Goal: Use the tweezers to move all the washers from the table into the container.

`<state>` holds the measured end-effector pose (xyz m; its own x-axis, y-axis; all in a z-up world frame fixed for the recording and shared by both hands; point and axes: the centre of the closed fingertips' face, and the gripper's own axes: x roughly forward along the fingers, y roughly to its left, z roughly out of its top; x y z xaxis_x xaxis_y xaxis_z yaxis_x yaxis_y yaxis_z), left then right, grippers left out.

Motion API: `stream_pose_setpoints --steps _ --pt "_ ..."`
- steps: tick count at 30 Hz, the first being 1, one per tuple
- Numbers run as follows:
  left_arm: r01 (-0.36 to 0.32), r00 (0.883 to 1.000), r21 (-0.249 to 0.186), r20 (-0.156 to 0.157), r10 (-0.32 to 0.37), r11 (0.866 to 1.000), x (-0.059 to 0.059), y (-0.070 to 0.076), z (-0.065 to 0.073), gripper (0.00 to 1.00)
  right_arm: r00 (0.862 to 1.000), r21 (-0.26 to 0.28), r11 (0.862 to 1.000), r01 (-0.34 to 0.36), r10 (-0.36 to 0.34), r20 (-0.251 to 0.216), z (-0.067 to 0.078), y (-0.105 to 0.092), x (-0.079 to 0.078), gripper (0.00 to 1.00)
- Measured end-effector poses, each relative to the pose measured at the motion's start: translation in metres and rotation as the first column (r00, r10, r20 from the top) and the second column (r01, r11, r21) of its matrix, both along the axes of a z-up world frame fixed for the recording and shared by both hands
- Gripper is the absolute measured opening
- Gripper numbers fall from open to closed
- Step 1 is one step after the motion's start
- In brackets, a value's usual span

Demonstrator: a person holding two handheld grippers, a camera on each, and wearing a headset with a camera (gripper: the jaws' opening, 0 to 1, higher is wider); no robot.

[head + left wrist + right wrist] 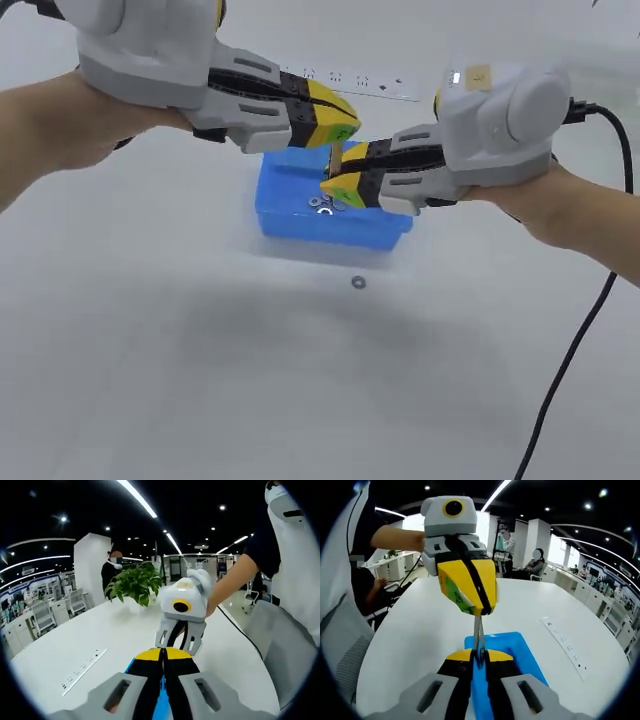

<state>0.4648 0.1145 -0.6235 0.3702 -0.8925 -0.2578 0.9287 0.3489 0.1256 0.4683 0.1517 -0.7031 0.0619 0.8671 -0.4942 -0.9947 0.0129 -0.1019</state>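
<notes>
Our left gripper (348,128) has its fingers closed, and they seem to pinch the top end of the tweezers (478,630); in the left gripper view the seam between them looks shut. The tweezers run straight from those fingers to the fingers of our right gripper (335,188), which are closed on the other end. Directly beneath both sets of fingers sits the blue container (300,232), with several washers (326,206) lying in it. One washer (358,283) lies on the counter (200,360), nearer to us than the right fingers and just outside the container's near wall. We judge that this one comes next. To do it well we should settle the tweezers in one firm grip and keep their tips aligned. Then we come down over the washer's edge and pinch gently so it does not skid away.
</notes>
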Motion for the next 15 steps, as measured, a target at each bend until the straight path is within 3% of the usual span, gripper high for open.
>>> stream_pose_setpoints --steps 8,15 --pt "-0.021 1.0 0.002 0.01 0.021 1.0 0.003 -0.001 0.0 0.03 0.999 -0.014 0.999 0.042 -0.042 0.024 0.002 -0.002 0.005 0.14" --pt "-0.033 0.999 -0.003 0.001 0.033 0.999 0.002 -0.001 0.004 0.04 0.995 0.02 0.995 0.099 -0.099 -0.007 0.012 -0.006 0.011 0.22"
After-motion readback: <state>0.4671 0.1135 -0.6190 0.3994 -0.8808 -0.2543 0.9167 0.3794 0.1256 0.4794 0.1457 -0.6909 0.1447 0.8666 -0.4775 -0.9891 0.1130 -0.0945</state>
